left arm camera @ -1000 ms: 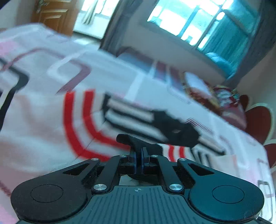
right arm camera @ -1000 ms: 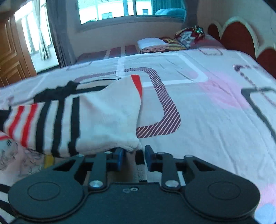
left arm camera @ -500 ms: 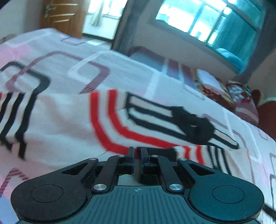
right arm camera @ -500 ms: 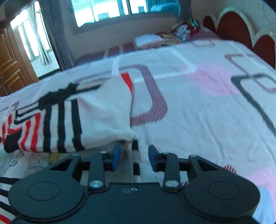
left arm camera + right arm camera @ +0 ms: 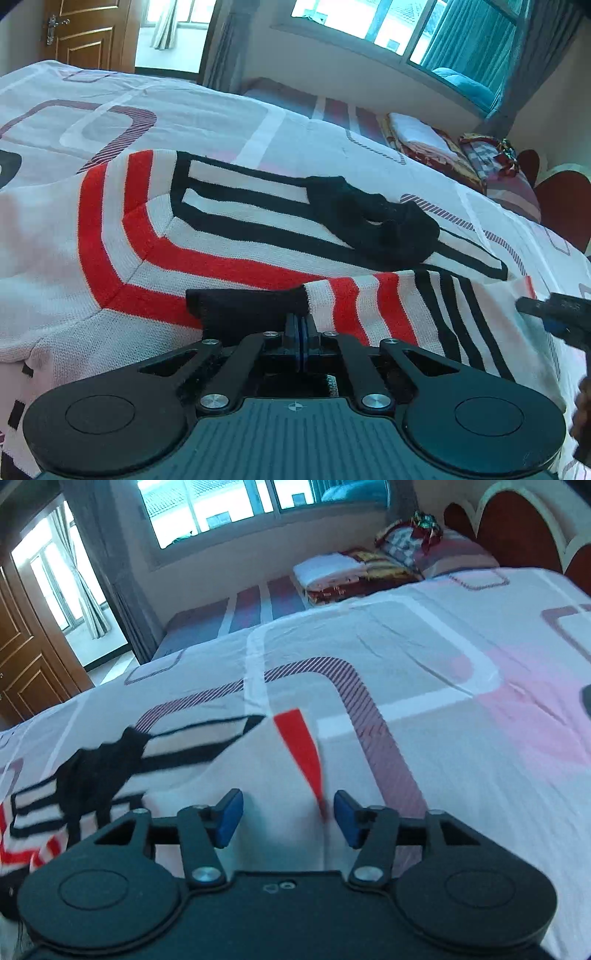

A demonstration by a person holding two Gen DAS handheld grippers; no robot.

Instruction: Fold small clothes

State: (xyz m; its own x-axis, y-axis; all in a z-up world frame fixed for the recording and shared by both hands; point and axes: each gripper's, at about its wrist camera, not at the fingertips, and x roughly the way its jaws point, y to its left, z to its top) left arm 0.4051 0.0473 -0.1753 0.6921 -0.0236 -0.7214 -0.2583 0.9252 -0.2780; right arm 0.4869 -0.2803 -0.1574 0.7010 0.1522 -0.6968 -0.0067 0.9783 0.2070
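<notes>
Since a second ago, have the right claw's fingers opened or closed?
Yes, opened. The right claw now gapes wide over the sweater; against its own fixed black housing, the blue pads stand further apart than before, holding nothing.

left claw (image 5: pixel 302 325) pinching sleeve cuff (image 5: pixel 251 301) | striped sweater (image 5: pixel 229 236) on bed (image 5: pixel 258 122)

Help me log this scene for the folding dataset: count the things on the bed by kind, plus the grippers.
Striped knit sweaters: 1
Folded cloth stacks at the far edge: 1
Pillows by the headboard: 1
Grippers: 2, the left gripper shut on the sweater's sleeve, the right gripper open over the sweater
Total: 5
</notes>
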